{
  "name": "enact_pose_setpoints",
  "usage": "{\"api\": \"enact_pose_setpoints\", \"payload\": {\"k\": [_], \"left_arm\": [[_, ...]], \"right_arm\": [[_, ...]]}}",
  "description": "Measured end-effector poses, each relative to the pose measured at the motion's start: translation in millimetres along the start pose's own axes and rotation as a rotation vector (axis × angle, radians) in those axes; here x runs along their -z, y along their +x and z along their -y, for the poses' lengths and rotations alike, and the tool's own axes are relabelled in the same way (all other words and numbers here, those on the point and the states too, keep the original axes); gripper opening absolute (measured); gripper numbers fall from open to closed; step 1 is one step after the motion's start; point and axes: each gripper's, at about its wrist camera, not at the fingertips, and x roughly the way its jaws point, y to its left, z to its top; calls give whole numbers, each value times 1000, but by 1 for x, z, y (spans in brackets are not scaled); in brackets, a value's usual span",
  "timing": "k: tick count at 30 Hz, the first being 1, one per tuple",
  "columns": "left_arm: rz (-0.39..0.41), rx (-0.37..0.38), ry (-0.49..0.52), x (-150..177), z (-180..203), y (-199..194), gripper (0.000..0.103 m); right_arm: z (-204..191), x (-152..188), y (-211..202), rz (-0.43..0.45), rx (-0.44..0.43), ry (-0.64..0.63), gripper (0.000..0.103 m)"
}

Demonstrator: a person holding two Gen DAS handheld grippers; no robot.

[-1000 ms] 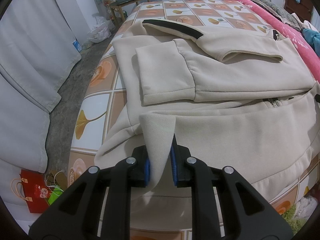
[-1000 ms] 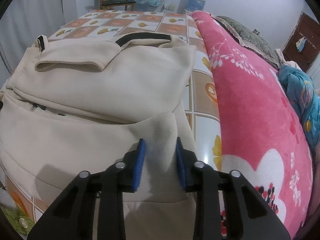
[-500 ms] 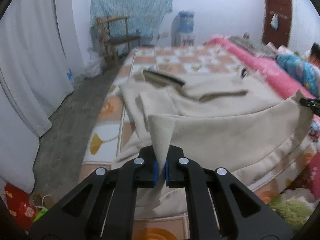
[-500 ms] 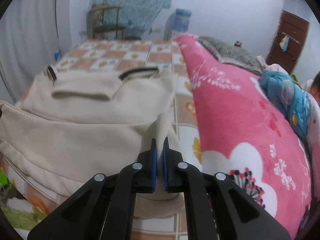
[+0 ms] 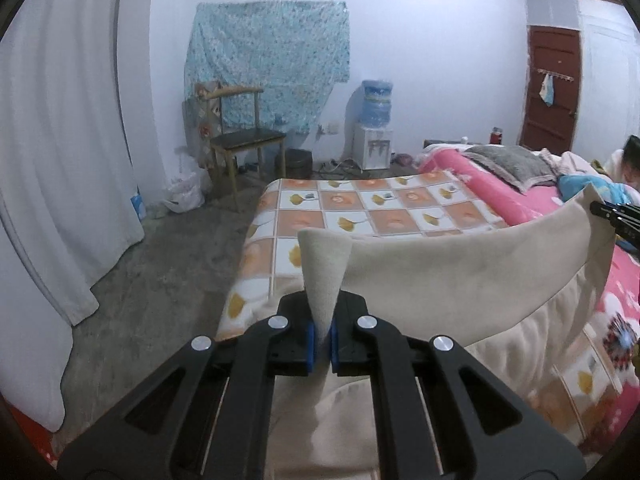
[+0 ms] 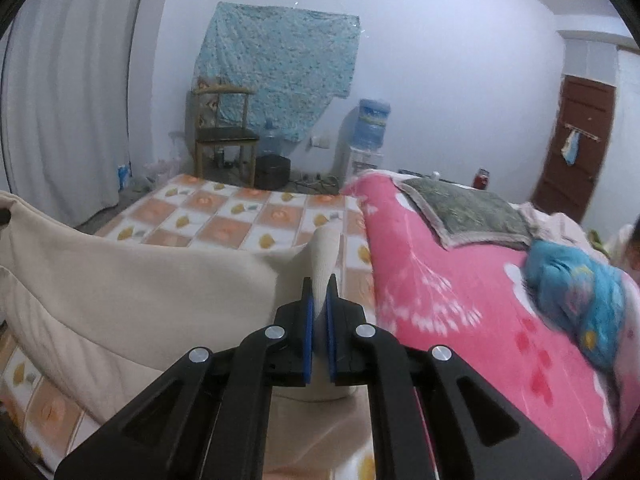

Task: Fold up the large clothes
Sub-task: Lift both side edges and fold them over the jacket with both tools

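Observation:
A large beige jacket [image 5: 460,276] hangs stretched between my two grippers above a bed with a checked orange and white sheet [image 5: 372,208]. My left gripper [image 5: 323,334] is shut on the jacket's left hem corner, which sticks up as a cone between the blue pads. My right gripper [image 6: 318,320] is shut on the opposite hem corner; the jacket [image 6: 132,280] spreads off to its left. The right gripper's tip [image 5: 612,214] shows at the far right of the left wrist view. The raised hem hides the jacket's lower part on the bed.
A pink flowered blanket [image 6: 460,312] with a grey pillow [image 6: 472,212] and a blue bundle [image 6: 580,292] fills the bed's right side. A person [image 5: 630,160] sits at the far right. Beyond the bed stand a wooden chair [image 5: 240,136] and a water dispenser [image 5: 376,128]. White curtains [image 5: 52,160] hang left.
Both grippers closed onto the jacket's hem corners and rose, lifting the hem off the bed. Both views tilted up from the flat jacket toward the far wall.

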Motion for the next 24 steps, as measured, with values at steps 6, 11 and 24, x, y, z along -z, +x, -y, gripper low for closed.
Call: {"api": "enact_pose_setpoints", "payload": {"k": [6,11,24], "left_arm": [[-207,13,-57,4,-19,121,11],[-349,-71,-200,30,-51,172,40],[-416,64,-242,44,-34,183,53]], "right_arm": [[-4,1,130,-166,-56,15,6],[1,37,200,-382,-72,64,23],[3,47,209,-421,-314,197,51]]}}
